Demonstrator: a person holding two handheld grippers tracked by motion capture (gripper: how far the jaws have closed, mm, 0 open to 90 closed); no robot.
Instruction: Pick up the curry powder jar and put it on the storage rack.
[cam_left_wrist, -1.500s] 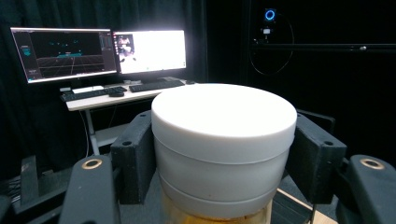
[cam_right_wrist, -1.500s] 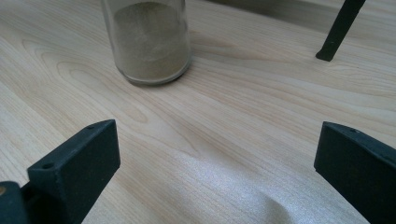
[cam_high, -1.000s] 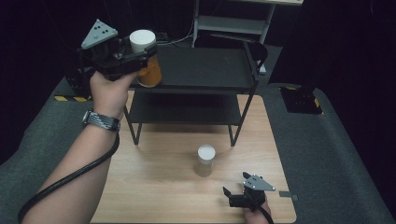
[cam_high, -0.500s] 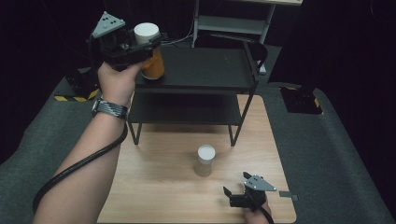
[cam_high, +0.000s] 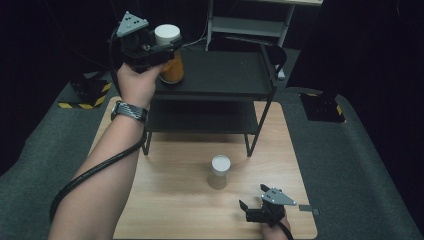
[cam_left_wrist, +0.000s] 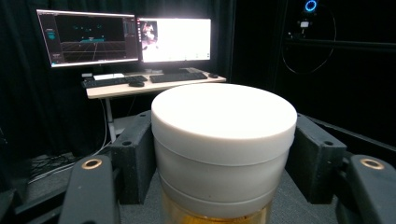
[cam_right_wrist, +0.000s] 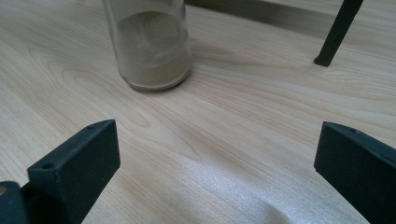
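Observation:
My left gripper (cam_high: 167, 45) is shut on a jar with a white lid and orange contents (cam_high: 171, 62), held at the left end of the black shelf's top deck (cam_high: 225, 75). In the left gripper view the white lid (cam_left_wrist: 224, 126) sits between both pads (cam_left_wrist: 135, 154). A second jar with a white lid and beige powder (cam_high: 220, 171) stands on the wooden table below the shelf. My right gripper (cam_high: 246, 209) rests open on the table near the front edge, its jaws wide apart, with the beige jar (cam_right_wrist: 149, 44) a little ahead of them.
The black two-deck shelf stands at the back of the wooden board (cam_high: 170, 200), its legs (cam_high: 257, 130) just behind the beige jar. Grey mat (cam_high: 350, 165) surrounds the board. A desk with monitors (cam_left_wrist: 126, 37) lies beyond the shelf.
My left hand has carried the orange jar rightward and farther back, from beside the shelf's left edge onto its top deck. The right gripper and beige jar have not moved.

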